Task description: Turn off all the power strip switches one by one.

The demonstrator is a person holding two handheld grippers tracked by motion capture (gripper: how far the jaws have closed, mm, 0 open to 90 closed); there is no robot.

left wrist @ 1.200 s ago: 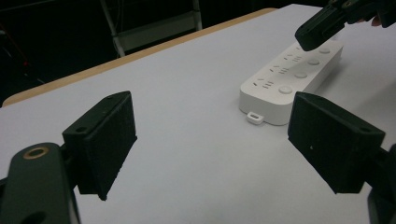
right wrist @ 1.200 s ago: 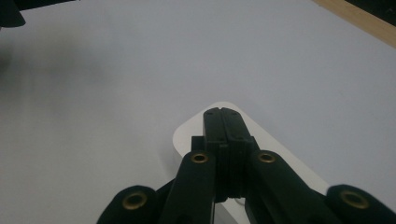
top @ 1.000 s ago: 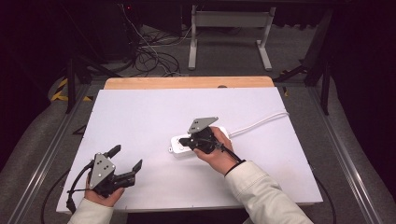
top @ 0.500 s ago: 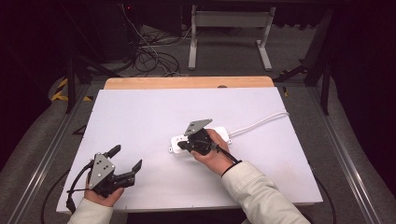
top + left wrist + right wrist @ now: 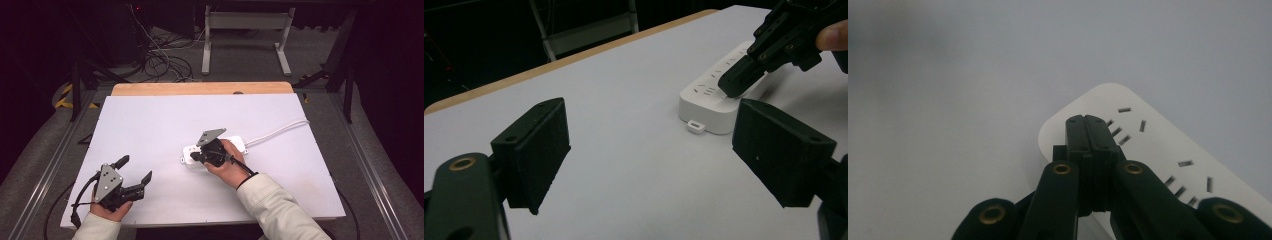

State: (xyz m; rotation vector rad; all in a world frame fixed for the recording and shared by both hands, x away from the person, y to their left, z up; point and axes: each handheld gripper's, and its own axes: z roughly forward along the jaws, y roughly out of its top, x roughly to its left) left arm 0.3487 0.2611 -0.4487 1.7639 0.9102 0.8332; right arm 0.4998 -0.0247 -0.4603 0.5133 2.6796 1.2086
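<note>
The right hand-held gripper [image 5: 196, 156], jaws pressed together and empty, has edged down onto the near end of the white plastic power strip [image 5: 192, 154] lying mid-worktop [image 5: 150, 125], probably pressing its switch. The left hand-held gripper [image 5: 135, 175] waits wide open, well apart.

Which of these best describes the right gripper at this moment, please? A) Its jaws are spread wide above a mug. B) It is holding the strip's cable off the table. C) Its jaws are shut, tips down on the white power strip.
C: the right gripper has its jaws pressed together, tips on the power strip near its end.
</note>
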